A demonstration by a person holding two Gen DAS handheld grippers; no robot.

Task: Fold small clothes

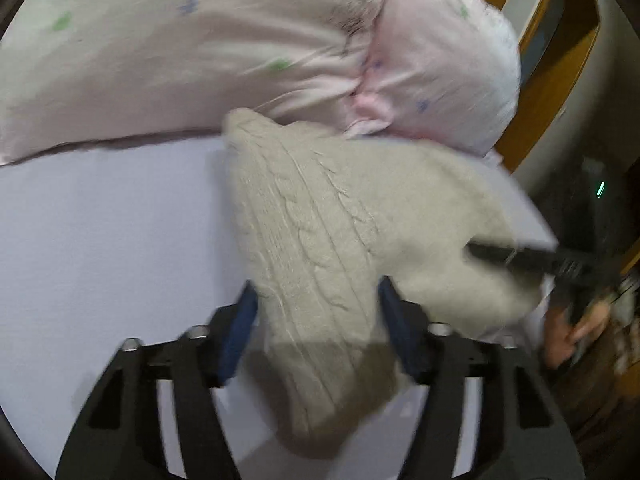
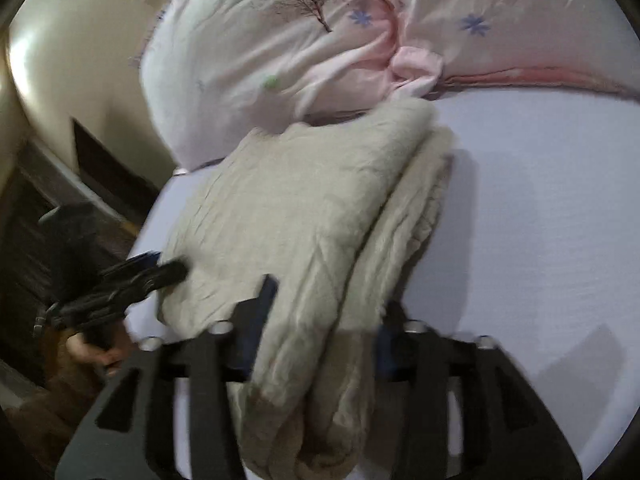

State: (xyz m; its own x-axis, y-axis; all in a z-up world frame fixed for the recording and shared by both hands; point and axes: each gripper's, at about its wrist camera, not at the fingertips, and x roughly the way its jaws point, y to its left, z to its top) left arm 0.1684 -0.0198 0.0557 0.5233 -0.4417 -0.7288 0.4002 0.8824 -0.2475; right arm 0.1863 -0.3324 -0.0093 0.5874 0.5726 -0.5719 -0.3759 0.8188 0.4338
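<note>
The left claw [image 1: 316, 304] stands spread, its blue fingers [image 1: 240, 328] either side of a ridge of the sweater [image 1: 320, 216] — not pinching it. The right claw [image 2: 324, 312] is likewise released, its fingers flanking the folded cloth beneath it. In the left view the right claw [image 1: 516, 256] lies flat against the sweater's far side; whether it grips there is too blurred to tell. The beige cable-knit sweater [image 2: 296, 200] is folded over itself on the bed [image 1: 100, 232], near the edge — its far end touching the pink duvet [image 1: 180, 52] heaped along the head of the bed.
</note>
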